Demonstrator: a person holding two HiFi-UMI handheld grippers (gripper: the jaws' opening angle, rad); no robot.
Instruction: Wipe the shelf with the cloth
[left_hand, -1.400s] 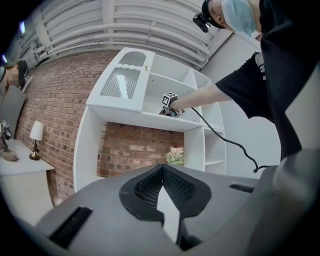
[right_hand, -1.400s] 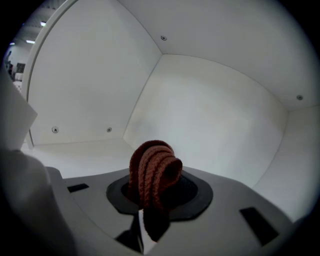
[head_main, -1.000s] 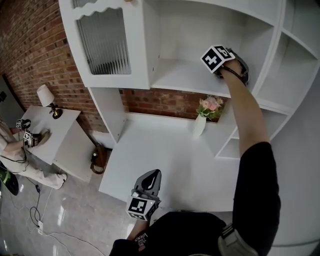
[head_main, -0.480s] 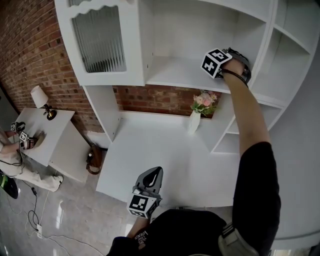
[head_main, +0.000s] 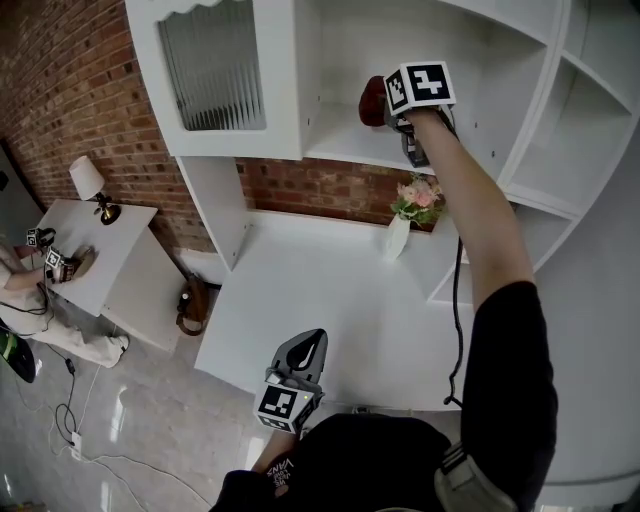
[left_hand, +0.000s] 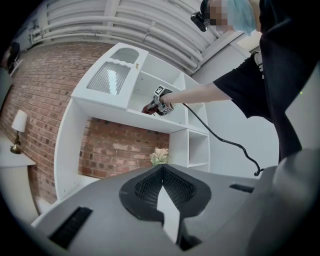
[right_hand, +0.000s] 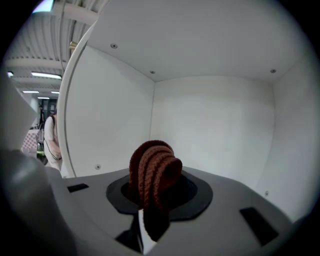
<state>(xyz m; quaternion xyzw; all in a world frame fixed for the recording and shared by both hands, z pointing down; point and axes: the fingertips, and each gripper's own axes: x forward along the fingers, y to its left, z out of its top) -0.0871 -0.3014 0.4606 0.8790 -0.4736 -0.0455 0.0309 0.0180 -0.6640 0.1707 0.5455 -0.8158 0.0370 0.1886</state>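
I see the cloth (head_main: 373, 100), a rust-brown knit bunched in folds, upper centre, pinched in my right gripper (head_main: 388, 108) over the white shelf (head_main: 345, 148).

The person wears a black top with a short sleeve (head_main: 505, 370); the left gripper (head_main: 311, 339) and right gripper (head_main: 392, 112) are grey with ribbed black pads; each carries a white cube (head_main: 420, 86) printed with black square markers; a thin black cable (head_main: 458, 300) hangs from the right one.
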